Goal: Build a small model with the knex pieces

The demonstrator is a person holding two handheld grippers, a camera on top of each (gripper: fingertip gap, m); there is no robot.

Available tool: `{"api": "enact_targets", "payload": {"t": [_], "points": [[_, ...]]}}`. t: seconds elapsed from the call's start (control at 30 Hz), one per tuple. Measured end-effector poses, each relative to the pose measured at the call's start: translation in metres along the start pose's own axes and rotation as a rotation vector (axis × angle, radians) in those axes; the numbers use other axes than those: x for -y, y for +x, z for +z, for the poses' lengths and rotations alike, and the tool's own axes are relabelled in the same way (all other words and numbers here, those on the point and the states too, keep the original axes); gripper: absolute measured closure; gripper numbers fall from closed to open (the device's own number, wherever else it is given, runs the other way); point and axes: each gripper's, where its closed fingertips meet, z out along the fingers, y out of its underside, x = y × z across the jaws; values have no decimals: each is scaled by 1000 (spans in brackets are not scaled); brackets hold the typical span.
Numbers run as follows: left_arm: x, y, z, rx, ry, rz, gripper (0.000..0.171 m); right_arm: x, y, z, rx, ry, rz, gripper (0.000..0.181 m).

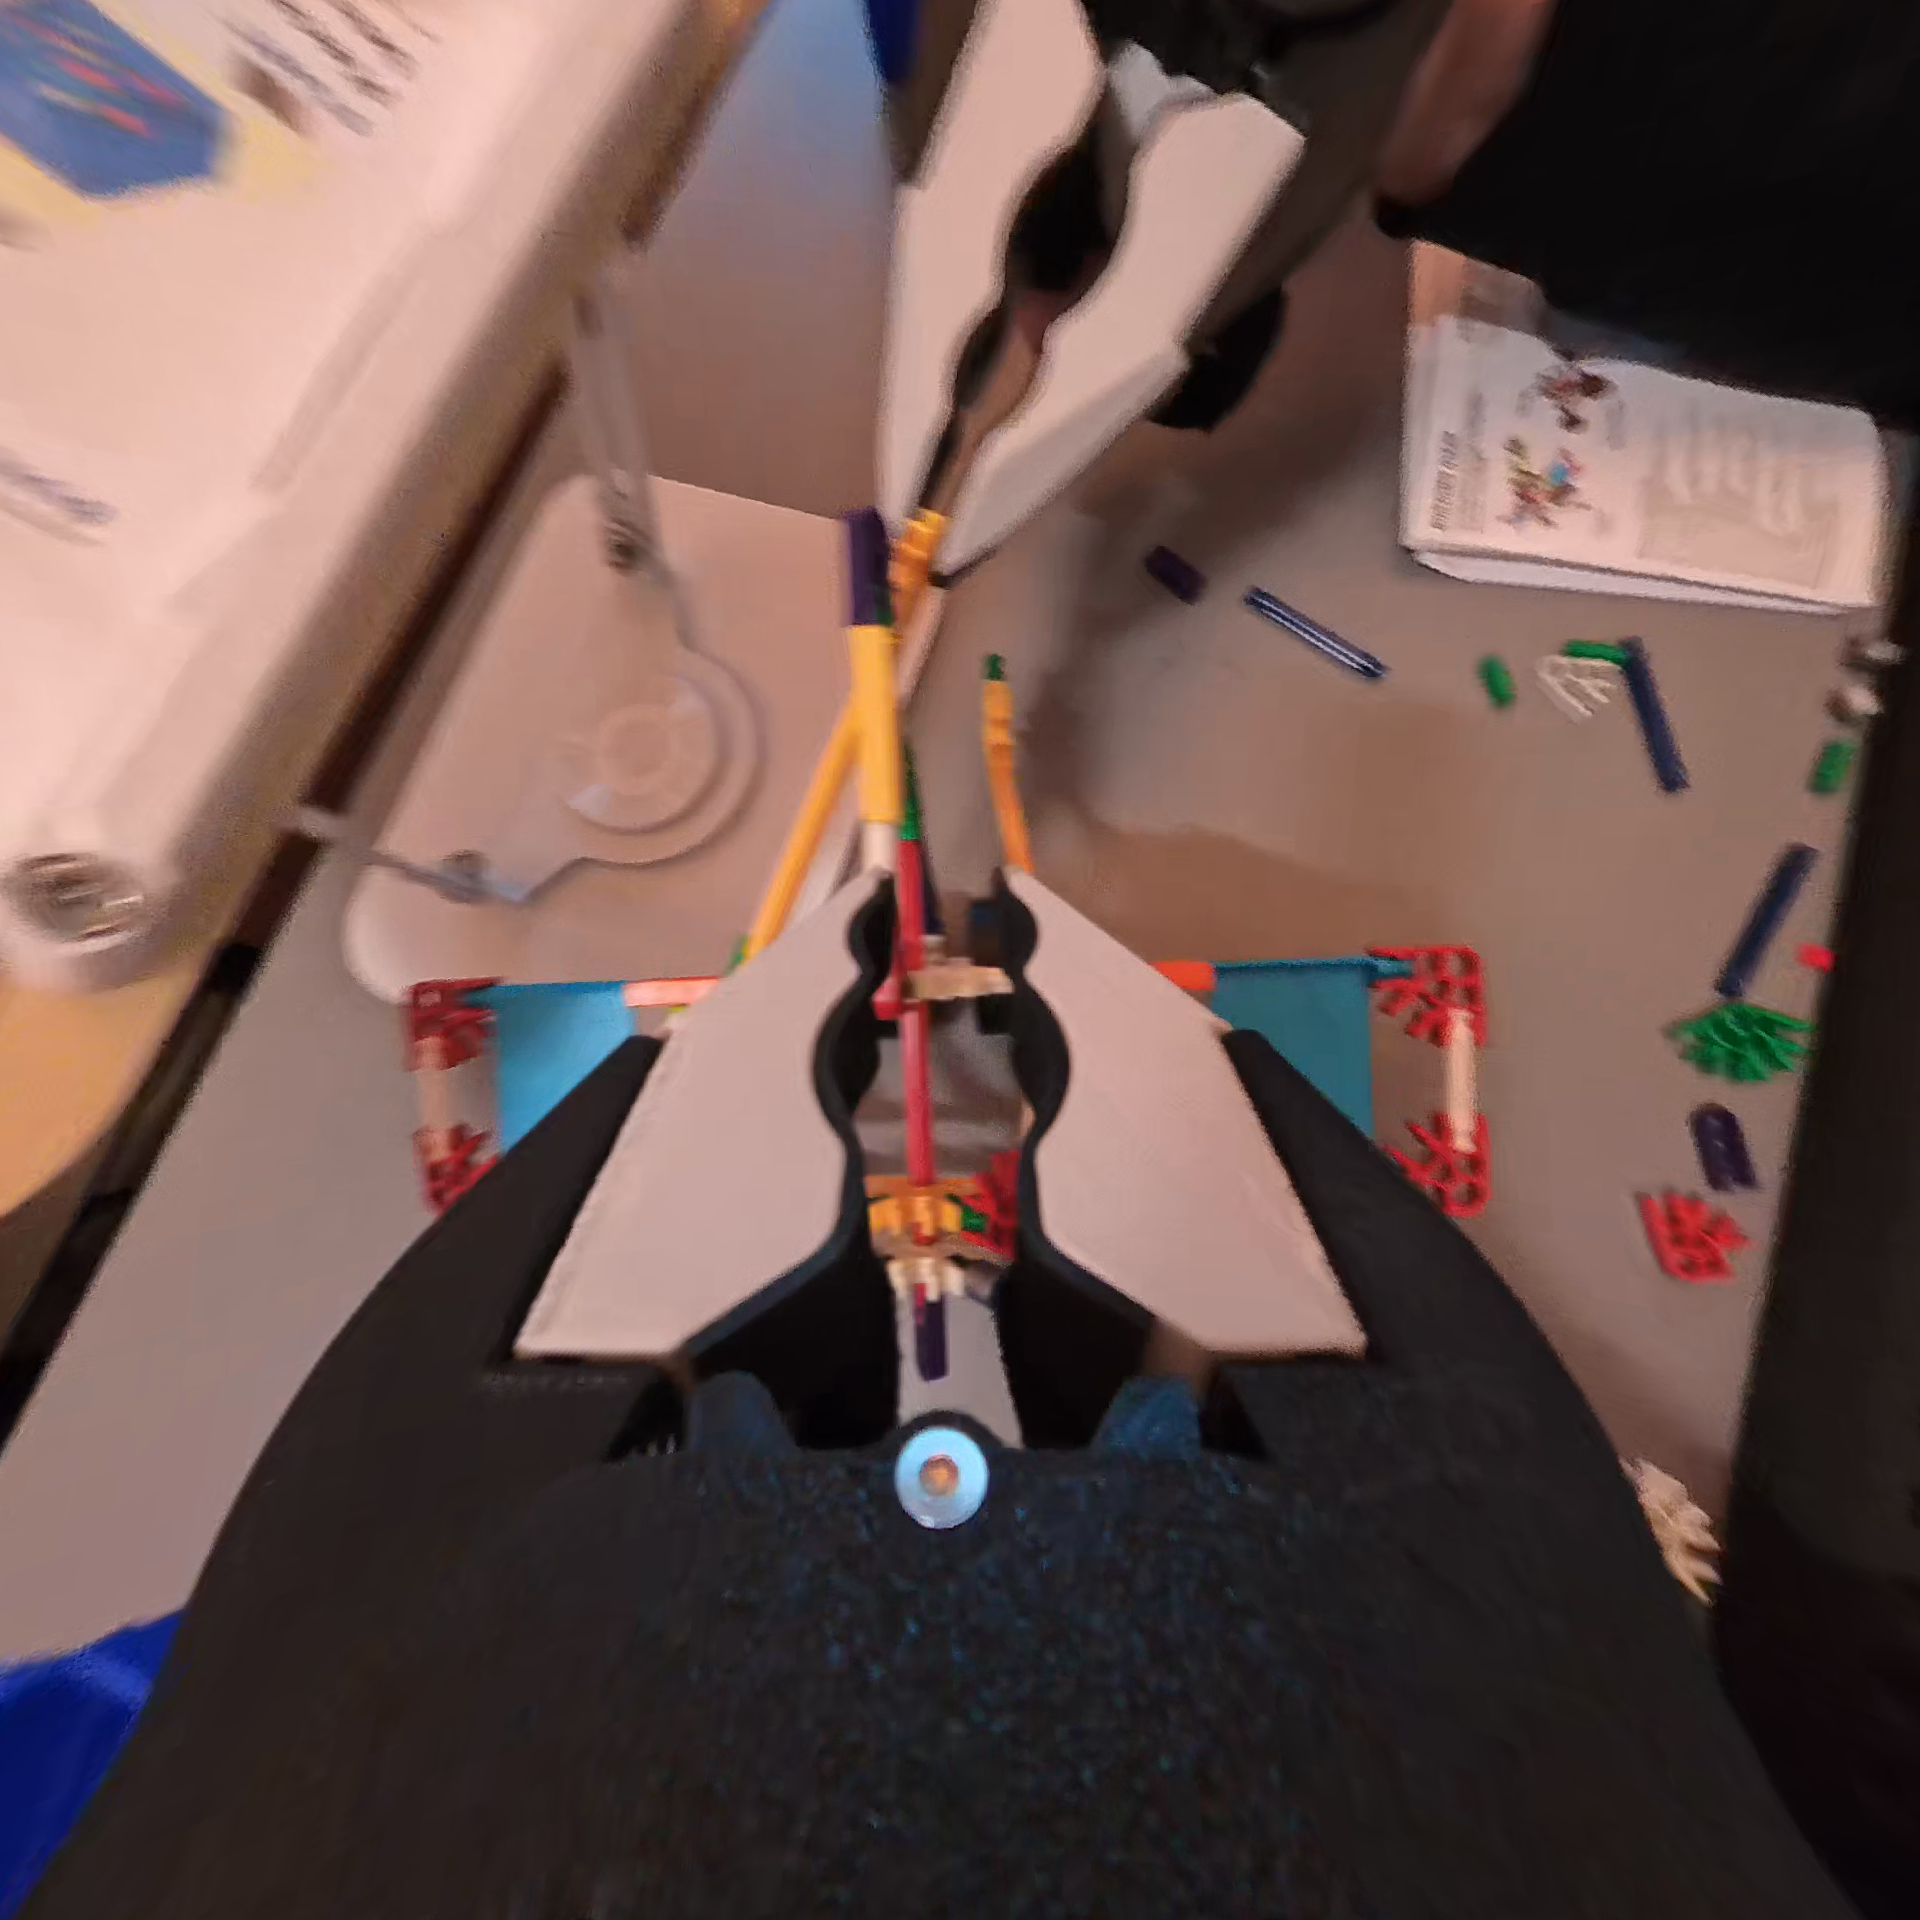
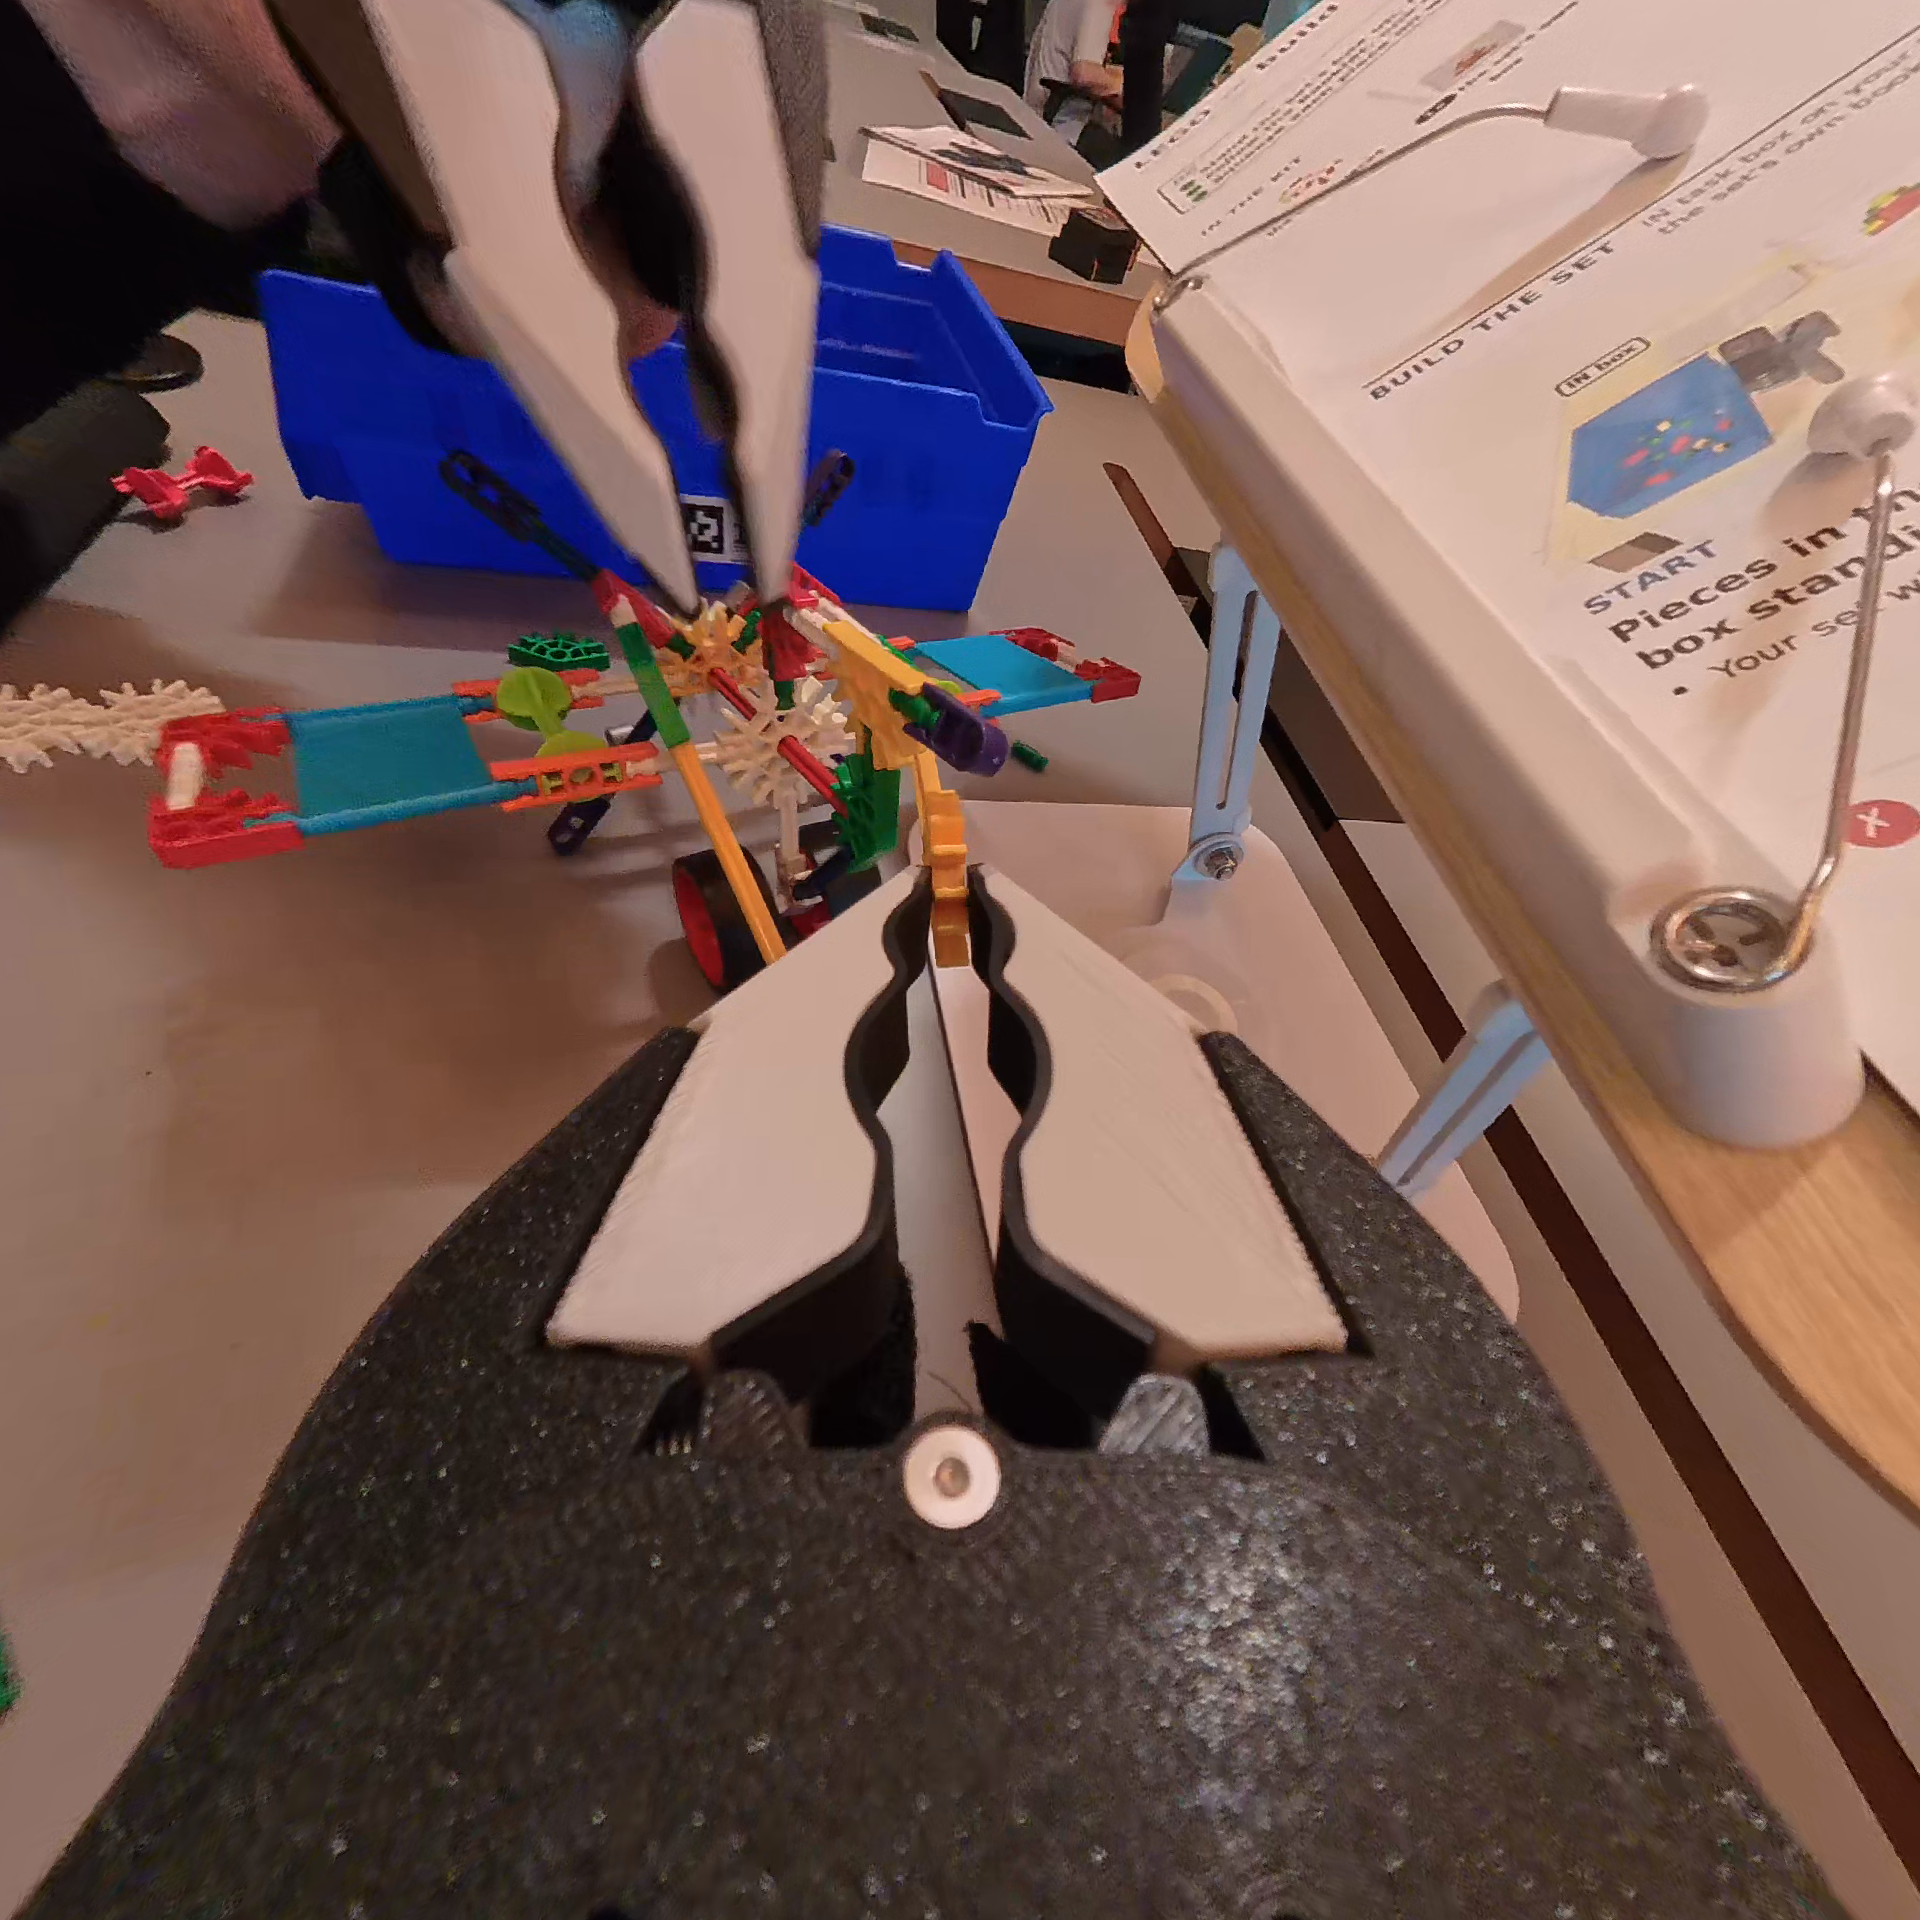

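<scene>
**Two hand-held grippers on a rod-and-connector model**

My right hand-held gripper [image 2: 948, 883] is clenched on the orange connector [image 2: 948, 883] at the end of a yellow arm of the toy model [image 2: 727, 717], which stands on the grey bench [image 2: 312, 1039] at 12 o'clock in the right wrist view. My left hand-held gripper [image 2: 732, 608] comes down from 11 o'clock there, its tips touching the model's top hub; in the left wrist view [image 1: 940, 883] its jaws stand a little apart around the red rod [image 1: 914, 1039], and I cannot tell whether they press on it. The model carries two teal panels [image 2: 379, 753] with red end connectors, white snowflake connectors and a red-hubbed wheel [image 2: 717, 914]. Behind it, at 12 o'clock, stands a blue bin [image 2: 914, 436]. At 3 o'clock a tilted stand holds a printed instruction sheet [image 2: 1610, 468] under wire clips. In the left wrist view, loose blue rods [image 1: 1314, 634], green pieces and red connectors [image 1: 1694, 1236] lie on the bench at 3 o'clock, with a leaflet [image 1: 1642, 488] at 2 o'clock.
</scene>
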Motion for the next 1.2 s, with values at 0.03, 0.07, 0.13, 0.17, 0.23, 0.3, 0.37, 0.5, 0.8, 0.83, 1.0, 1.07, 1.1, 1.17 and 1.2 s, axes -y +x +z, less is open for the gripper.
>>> {"api": "enact_targets", "payload": {"t": [0.03,0.07,0.13,0.17,0.23,0.3,0.37,0.5,0.8,0.83,1.0,1.07,1.1,1.17,1.2], "points": [[3,-8,-3,54,14,-1,145,0,-1,0,6,-1,1,174],[4,-12,-4,80,23,0,140,1,-2,0,10,-3,1,174],[2,-6,5,28,19,-6,142,2,-5,-1,20,-11,-8,174],[-2,-5,11,16,-4,-4,147,2,-6,-1,22,-18,-15,175],[-11,-4,22,5,-52,19,161,3,-7,-2,25,-26,-21,175],[-10,-2,25,-8,-41,15,167,4,-8,-5,29,-27,-26,175],[-9,6,24,-46,-45,34,167,4,-8,-8,37,-33,-29,174],[-8,15,25,-85,-50,73,167,6,-10,-12,57,-24,-19,175],[-8,32,22,-196,-62,130,166,12,-19,-19,99,-14,-45,175],[-7,36,22,-218,-57,140,166,13,-20,-21,107,-12,-44,175],[-7,54,20,-307,-41,163,165,23,-28,-27,145,7,-47,175],[-8,58,21,-323,-45,167,164,22,-28,-28,151,2,-45,175],[-8,61,21,-335,-48,169,164,22,-28,-28,151,3,-43,174],[-8,63,22,-339,-48,171,163,22,-27,-28,150,9,-36,174],[-8,62,22,-338,-49,169,163,21,-27,-27,150,6,-36,174]]}}
